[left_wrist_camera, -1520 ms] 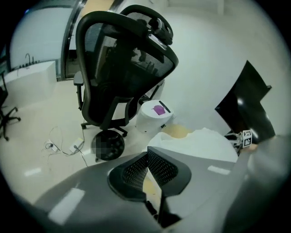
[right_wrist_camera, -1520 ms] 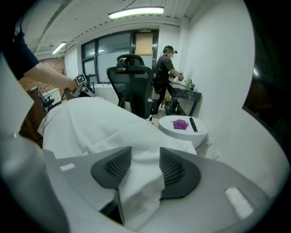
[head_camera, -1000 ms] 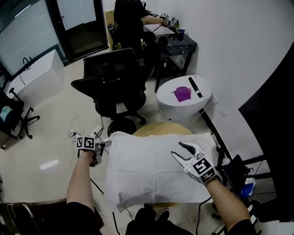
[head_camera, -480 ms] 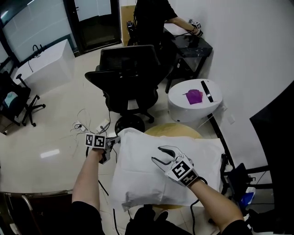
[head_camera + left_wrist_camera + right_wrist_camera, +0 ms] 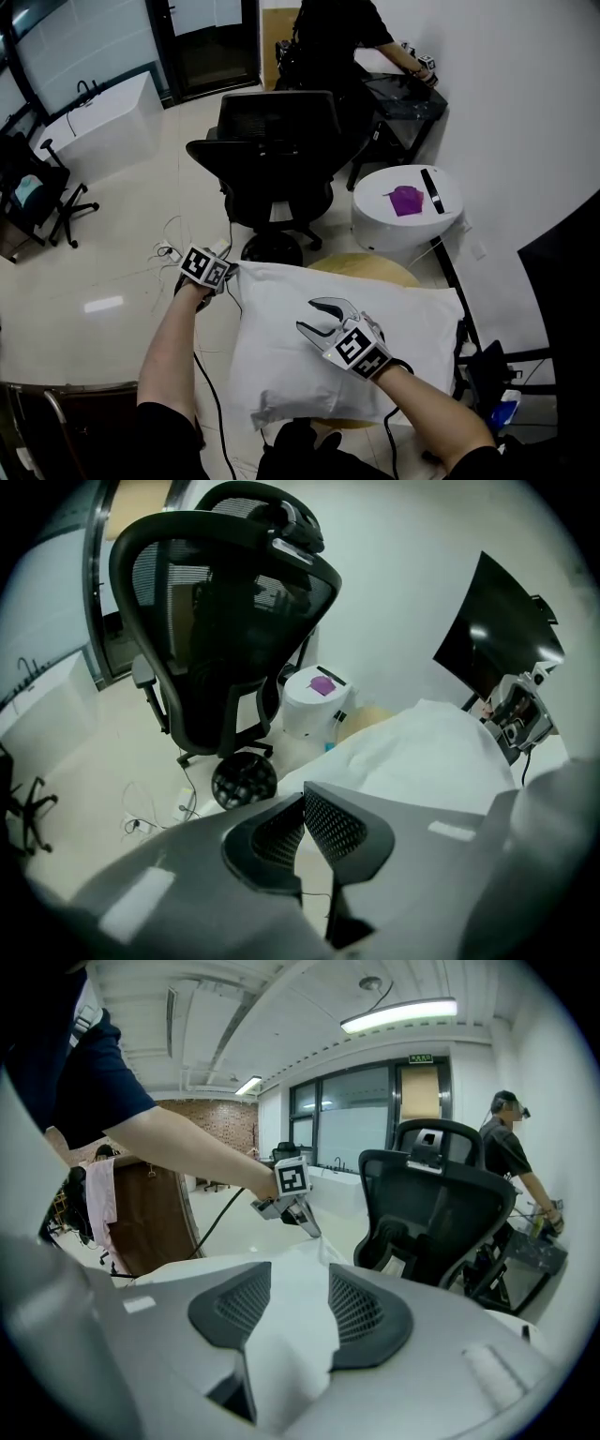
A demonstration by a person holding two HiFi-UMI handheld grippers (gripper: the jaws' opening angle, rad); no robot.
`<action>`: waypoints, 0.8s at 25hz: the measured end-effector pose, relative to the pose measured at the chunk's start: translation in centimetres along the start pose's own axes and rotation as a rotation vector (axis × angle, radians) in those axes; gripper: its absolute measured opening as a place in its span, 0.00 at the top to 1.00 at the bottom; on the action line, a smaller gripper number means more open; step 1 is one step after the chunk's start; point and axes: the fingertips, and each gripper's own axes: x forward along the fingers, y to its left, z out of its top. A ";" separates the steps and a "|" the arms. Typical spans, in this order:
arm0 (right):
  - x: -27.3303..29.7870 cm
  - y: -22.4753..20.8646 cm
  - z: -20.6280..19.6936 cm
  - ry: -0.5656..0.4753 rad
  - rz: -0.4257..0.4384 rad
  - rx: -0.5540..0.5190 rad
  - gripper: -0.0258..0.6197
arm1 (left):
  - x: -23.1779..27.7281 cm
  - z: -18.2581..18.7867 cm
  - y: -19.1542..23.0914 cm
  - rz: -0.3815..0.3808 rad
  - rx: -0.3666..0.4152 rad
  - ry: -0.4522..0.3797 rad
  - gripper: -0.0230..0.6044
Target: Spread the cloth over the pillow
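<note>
1. Nearest, the right gripper (image 5: 307, 315) is held over the middle of the white cloth (image 5: 281, 309). Its jaws are spread wide; cloth is seen beyond the gap in the right gripper view, but nothing is pressed between the pads.
2. The cloth is laid across the pillow (image 5: 281, 403), which rests on a round wooden table (image 5: 361, 267). Both are white, so the line where one ends and the other begins cannot be made out.
3. At the far left corner of the pillow, the left gripper (image 5: 228, 272) is closed. Its jaws are seen together in the left gripper view, and in the right gripper view the cloth is drawn up to a small peak at their tips, so the corner is pinched.
4. Cables (image 5: 169, 253) are scattered on the floor just beyond the left gripper.
5. Behind the table, a black mesh office chair (image 5: 277, 159) is placed with its back toward the pillow.
6. To the chair's right, a white round side table (image 5: 375, 220) is seen, with a purple object (image 5: 405, 200) and a slim black bar (image 5: 431, 190) lying apart on top.
7. Farthest back, a person (image 5: 333, 37) is occupied at a black desk (image 5: 412, 98).
</note>
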 end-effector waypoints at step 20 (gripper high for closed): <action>1.3 1.4 -3.6 0.095 0.014 -0.016 0.65 | 4.4 -4.7 0.4 0.074 0.138 0.157 0.86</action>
